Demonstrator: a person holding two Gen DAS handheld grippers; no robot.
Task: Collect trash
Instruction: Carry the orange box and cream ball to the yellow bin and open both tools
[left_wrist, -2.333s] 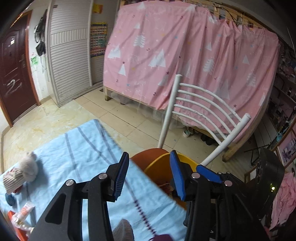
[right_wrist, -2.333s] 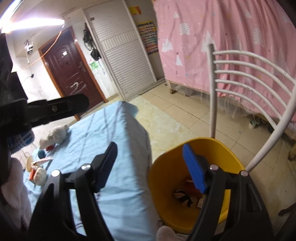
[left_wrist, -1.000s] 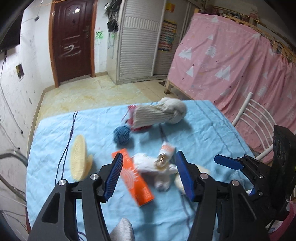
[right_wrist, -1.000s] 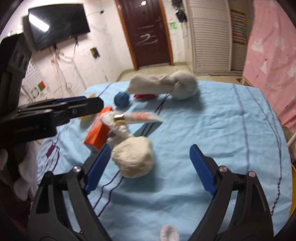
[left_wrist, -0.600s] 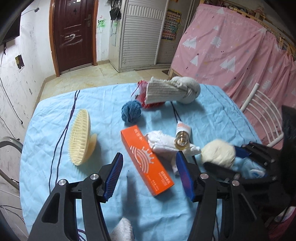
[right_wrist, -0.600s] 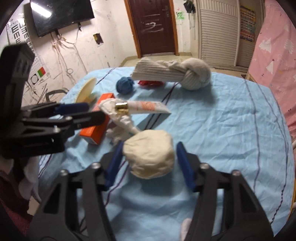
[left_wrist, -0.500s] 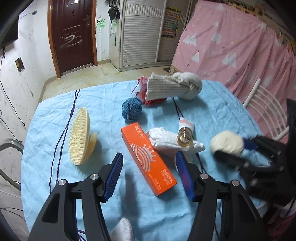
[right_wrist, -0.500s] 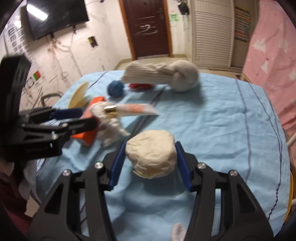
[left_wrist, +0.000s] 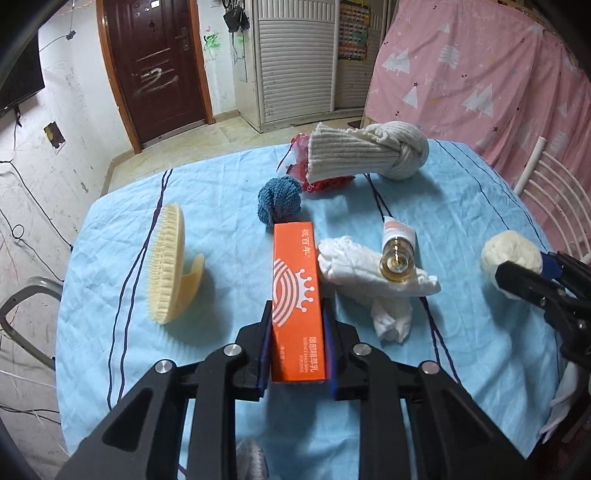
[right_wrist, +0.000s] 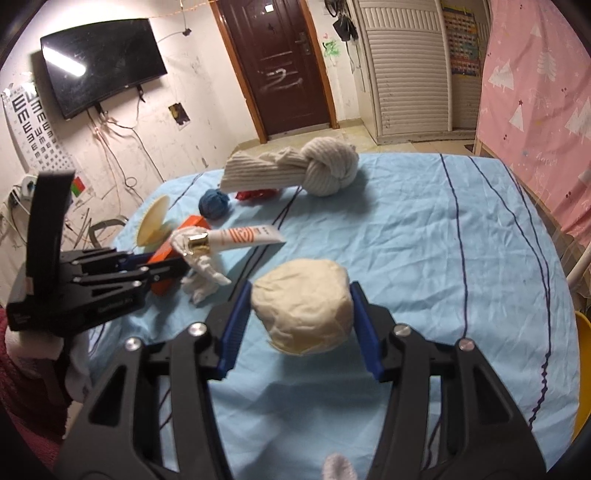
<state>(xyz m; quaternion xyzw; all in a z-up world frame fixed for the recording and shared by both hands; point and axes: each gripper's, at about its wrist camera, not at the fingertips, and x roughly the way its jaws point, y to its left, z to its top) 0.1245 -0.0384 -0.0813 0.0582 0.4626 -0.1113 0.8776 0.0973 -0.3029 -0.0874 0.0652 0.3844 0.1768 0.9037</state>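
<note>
Midway through clearing: left gripper (left_wrist: 297, 350) just clamped onto orange box (left_wrist: 296, 291) lying on blue tablecloth (left_wrist: 229, 206), right gripper (right_wrist: 301, 314) squeezing cream ball (right_wrist: 303, 304) lifted off it, with crumpled tissue (left_wrist: 373, 273) and tube (left_wrist: 398, 240) yet to collect.

Both views are evenly and fairly brightly lit from overhead, with a cool cast. The wall-mounted television (right_wrist: 101, 61) reflects a white streak of glare. Soft, short shadows lie under the things on the blue worktop (right_wrist: 424, 236). Focus is sharp throughout, with no motion blur. Fisheye distortion bends the door frame (left_wrist: 107, 70), and black vignetting fills the corners.
</note>
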